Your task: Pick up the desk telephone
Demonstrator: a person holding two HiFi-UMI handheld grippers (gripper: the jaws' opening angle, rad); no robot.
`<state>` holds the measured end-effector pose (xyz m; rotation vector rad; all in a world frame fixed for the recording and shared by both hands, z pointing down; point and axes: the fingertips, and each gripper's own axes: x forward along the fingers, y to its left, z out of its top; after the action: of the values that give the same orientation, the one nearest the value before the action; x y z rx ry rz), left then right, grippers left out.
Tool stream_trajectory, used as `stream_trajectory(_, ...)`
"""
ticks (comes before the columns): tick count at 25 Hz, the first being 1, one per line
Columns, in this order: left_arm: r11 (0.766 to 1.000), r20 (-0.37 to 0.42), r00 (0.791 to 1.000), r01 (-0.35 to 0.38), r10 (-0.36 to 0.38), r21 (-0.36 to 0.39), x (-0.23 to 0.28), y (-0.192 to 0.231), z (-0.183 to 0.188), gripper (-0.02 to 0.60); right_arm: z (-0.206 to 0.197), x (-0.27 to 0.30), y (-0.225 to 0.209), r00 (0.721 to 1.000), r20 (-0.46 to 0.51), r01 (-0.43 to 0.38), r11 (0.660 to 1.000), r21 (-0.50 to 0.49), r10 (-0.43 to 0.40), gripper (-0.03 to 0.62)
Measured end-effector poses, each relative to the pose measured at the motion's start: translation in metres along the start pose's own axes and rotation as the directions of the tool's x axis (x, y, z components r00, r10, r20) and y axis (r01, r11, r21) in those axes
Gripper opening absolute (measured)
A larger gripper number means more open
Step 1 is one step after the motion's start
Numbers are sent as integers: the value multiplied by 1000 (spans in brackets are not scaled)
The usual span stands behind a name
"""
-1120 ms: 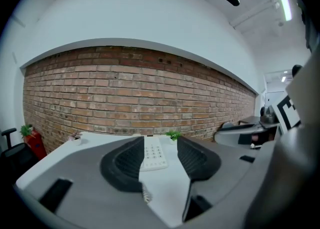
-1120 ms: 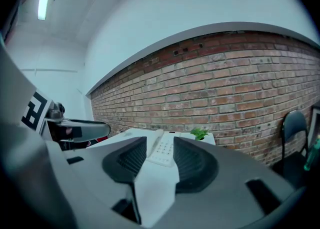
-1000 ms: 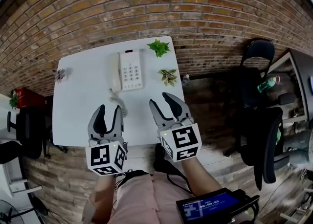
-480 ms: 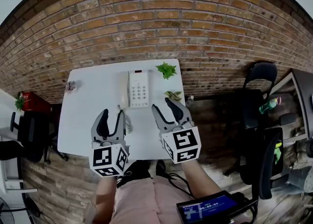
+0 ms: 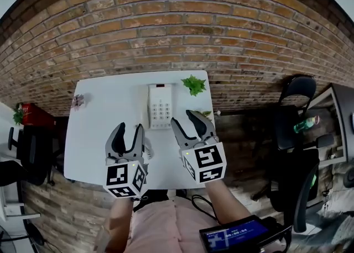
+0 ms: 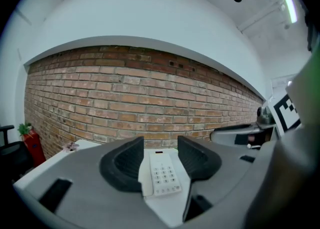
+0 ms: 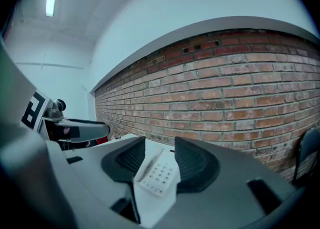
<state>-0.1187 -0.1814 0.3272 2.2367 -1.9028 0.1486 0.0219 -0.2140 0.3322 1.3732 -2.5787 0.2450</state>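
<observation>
A white desk telephone [image 5: 160, 105] with a keypad lies at the back middle of the white table [image 5: 94, 136], its handset along its left side. My left gripper [image 5: 128, 131] hovers over the table's front part, open and empty, short of the phone. My right gripper [image 5: 184, 119] hangs beside it on the right, also open and empty. In the left gripper view the telephone [image 6: 162, 175] shows ahead between the fingers [image 6: 125, 165]. In the right gripper view the telephone [image 7: 157, 173] lies ahead between the fingers [image 7: 195, 163].
A green plant [image 5: 194, 85] stands right of the phone, with a second one behind my right gripper. A small pink flower [image 5: 77, 101] sits at the table's back left corner. A brick wall [image 5: 177, 36] backs the table. Black chairs [image 5: 296, 89] stand on the right.
Both grippers have moved forward over the table toward the telephone, still side by side. The jaws stand about as wide as before.
</observation>
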Motion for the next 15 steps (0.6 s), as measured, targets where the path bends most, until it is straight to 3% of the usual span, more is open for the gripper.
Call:
stream_trajectory(10, 998, -85, 995, 57, -59, -30, 73, 34, -24, 225, -22, 70, -10, 995, -97, 35, 999, 23, -32, 192)
stream_trajectory(15, 993, -164, 981, 90, -102, -78, 113, 46, -49, 242, -39, 103, -24, 987, -151, 70, 996, 53, -61, 201)
